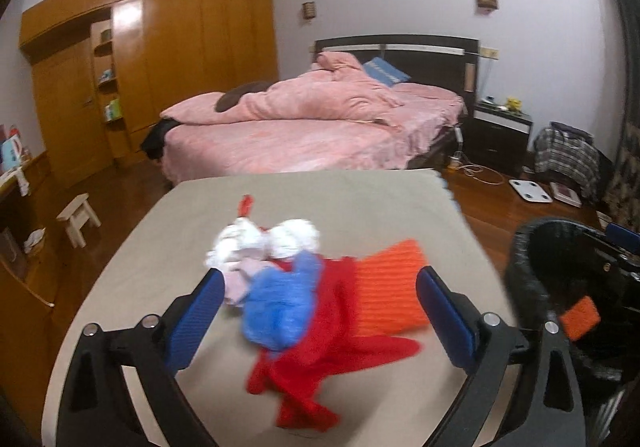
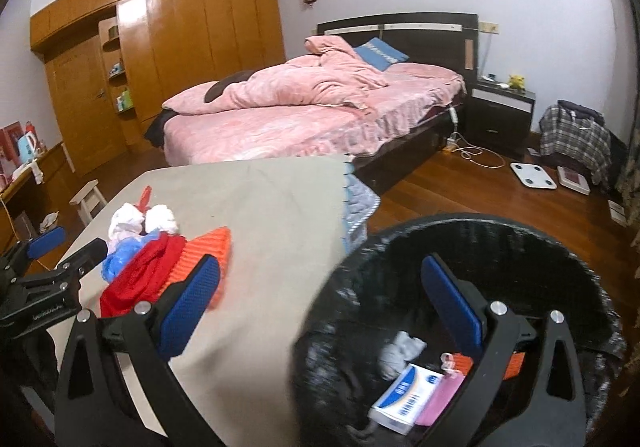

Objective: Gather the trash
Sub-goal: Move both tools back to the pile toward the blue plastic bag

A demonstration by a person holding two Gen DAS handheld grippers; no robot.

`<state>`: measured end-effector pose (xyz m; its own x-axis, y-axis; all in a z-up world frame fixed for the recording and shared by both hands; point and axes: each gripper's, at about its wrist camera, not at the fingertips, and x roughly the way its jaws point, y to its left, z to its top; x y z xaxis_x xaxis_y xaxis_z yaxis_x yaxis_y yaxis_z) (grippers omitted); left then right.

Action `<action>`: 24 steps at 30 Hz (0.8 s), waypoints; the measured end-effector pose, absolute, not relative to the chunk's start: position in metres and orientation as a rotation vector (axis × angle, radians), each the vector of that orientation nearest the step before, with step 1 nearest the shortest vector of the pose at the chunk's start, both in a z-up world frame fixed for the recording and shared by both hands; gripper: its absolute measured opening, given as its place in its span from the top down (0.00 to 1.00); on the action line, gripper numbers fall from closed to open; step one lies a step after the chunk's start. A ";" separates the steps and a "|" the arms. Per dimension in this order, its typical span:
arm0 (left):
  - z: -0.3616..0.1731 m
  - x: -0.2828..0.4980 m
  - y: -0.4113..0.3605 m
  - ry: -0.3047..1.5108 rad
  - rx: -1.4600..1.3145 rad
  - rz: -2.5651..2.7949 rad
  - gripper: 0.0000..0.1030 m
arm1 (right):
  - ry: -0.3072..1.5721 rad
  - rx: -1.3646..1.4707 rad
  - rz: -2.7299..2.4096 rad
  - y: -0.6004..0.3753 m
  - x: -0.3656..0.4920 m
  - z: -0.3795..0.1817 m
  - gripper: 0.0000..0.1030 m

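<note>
A pile of trash lies on the beige table (image 1: 160,247): a crumpled blue plastic bag (image 1: 280,303), a red bag (image 1: 320,363), an orange ribbed packet (image 1: 390,291) and white crumpled paper (image 1: 264,243). My left gripper (image 1: 320,311) is open, its fingers on either side of the blue and red bags. The pile also shows in the right wrist view (image 2: 160,251). My right gripper (image 2: 326,311) is open and empty, over the edge of a black-lined trash bin (image 2: 520,247). The bin holds a white and blue box (image 2: 404,399), a pink item and grey paper.
The bin (image 1: 532,287) stands right of the table. Behind are a pink bed (image 1: 304,127), a wooden wardrobe (image 1: 160,59), a small stool (image 1: 78,215), a nightstand (image 1: 500,131) and a white scale (image 1: 530,189) on the wood floor.
</note>
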<state>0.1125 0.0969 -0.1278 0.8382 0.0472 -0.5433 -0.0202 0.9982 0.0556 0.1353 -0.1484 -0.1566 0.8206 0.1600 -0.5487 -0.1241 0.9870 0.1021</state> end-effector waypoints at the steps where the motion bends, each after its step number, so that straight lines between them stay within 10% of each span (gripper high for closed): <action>1: -0.130 0.115 0.105 0.580 0.044 0.050 0.12 | 0.590 0.058 0.160 -0.143 0.138 -0.158 0.05; 24: -0.191 0.165 0.135 0.723 -0.027 0.013 0.36 | 0.673 -0.019 0.246 -0.079 0.172 -0.193 0.05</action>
